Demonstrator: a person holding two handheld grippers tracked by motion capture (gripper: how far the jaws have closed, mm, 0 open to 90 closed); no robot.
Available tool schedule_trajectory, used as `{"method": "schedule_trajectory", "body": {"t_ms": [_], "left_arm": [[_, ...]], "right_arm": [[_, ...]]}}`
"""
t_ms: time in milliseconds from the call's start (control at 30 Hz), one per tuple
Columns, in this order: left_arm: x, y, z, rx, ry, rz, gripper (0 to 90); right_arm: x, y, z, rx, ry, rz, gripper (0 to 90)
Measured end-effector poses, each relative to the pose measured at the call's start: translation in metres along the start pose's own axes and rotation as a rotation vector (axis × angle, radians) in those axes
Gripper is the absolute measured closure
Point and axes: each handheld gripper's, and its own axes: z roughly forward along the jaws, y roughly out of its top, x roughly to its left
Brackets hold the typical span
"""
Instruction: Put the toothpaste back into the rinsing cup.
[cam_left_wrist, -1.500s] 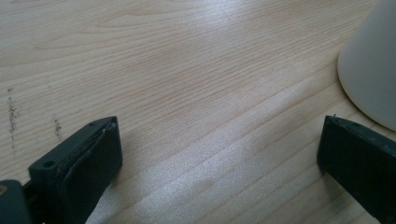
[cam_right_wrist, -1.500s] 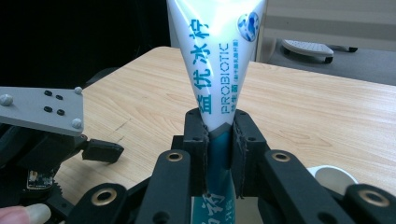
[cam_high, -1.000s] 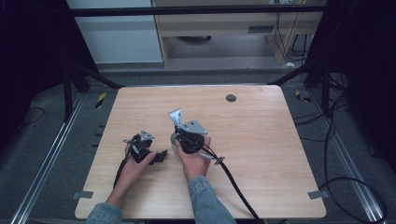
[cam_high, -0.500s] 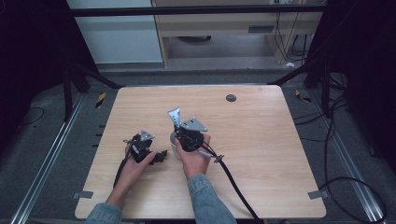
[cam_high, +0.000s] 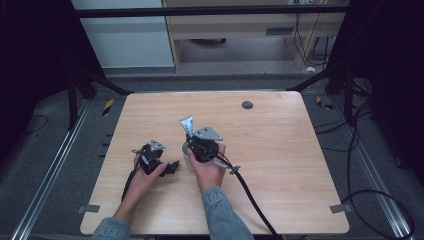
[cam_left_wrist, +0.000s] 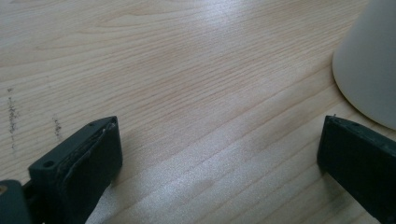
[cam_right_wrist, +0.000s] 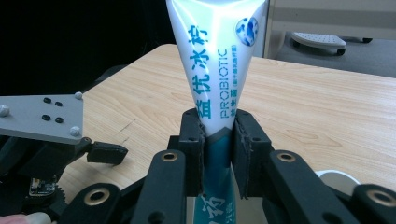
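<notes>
Tube raised slightly; open tabletop beyond right hand-held gripper.

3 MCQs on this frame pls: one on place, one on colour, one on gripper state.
1. Where does the white cup stand?
A. between the two grippers
B. at the table's far edge
C. on the floor

2. What colour is the print on the toothpaste tube?
A. red
B. teal
C. black

3. How does the left gripper stand?
A. shut on the cup
B. shut on nothing
C. open

Key: 1 A, the high view shows it between the left gripper and the right gripper. 2 B, teal lettering on white. 3 C, its jaws stand wide apart over bare table.
</notes>
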Motion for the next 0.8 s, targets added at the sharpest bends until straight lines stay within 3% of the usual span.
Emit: {"method": "schedule_trajectory", "body": {"t_ms": [800], "left_arm": [[0.0001, 0.0, 0.0, 0.0, -0.001, 0.001, 0.0]], "right_arm": [[-0.0007, 0.0063, -0.0078, 0.005, -0.01, -0.032, 62.0]]}}
